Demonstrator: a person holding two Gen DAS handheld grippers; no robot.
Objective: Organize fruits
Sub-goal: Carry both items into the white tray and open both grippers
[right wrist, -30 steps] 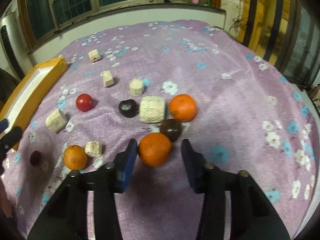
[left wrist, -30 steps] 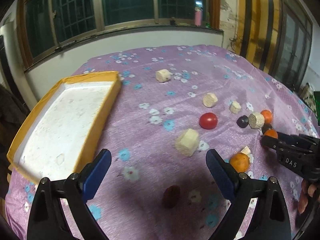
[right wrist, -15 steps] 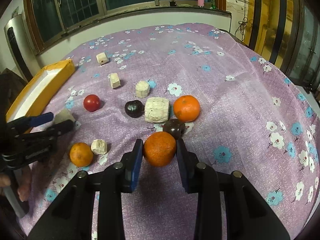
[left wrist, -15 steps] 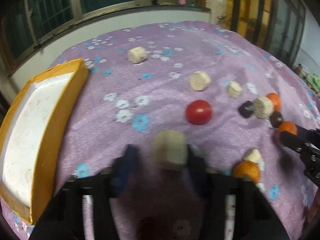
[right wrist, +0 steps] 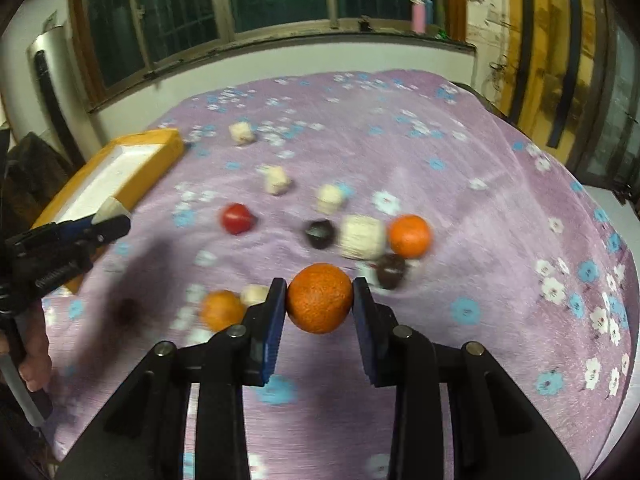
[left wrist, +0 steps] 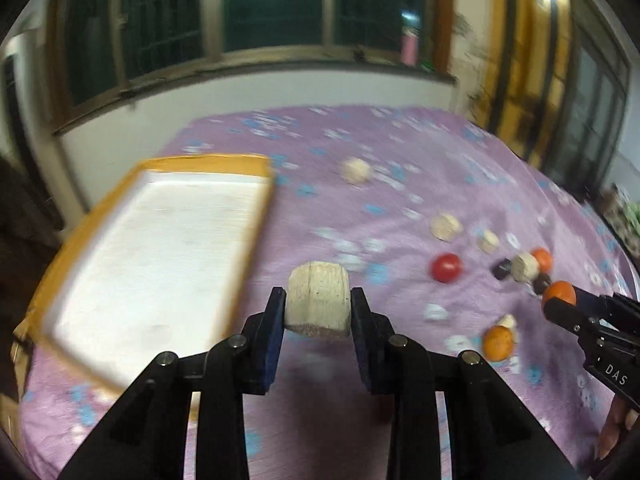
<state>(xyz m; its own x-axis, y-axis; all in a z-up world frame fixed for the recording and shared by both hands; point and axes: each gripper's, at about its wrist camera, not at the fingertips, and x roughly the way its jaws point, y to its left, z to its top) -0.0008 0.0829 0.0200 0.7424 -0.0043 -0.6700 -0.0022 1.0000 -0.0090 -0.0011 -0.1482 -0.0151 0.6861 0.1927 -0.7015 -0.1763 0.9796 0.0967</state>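
My left gripper (left wrist: 319,312) is shut on a pale beige block (left wrist: 319,305) and holds it above the purple cloth, just right of the orange-rimmed white tray (left wrist: 156,256). My right gripper (right wrist: 320,300) is shut on an orange (right wrist: 320,298) and holds it above the cloth. On the cloth lie a red tomato (right wrist: 237,219), another orange (right wrist: 410,236), a third orange (right wrist: 221,310), two dark fruits (right wrist: 319,233) and several beige blocks (right wrist: 362,237). The tray (right wrist: 120,172) shows at the left in the right wrist view. The right gripper (left wrist: 560,300) shows at the right of the left wrist view.
The floral purple cloth (right wrist: 480,200) covers the whole table and drops off at the right and far edges. A wall with windows stands behind. A dark small fruit (right wrist: 127,312) lies near the front left. The person's hand (right wrist: 34,356) is at the left.
My left gripper closed on the beige block and lifted it toward the tray. My right gripper closed on the orange and lifted it off the cloth.
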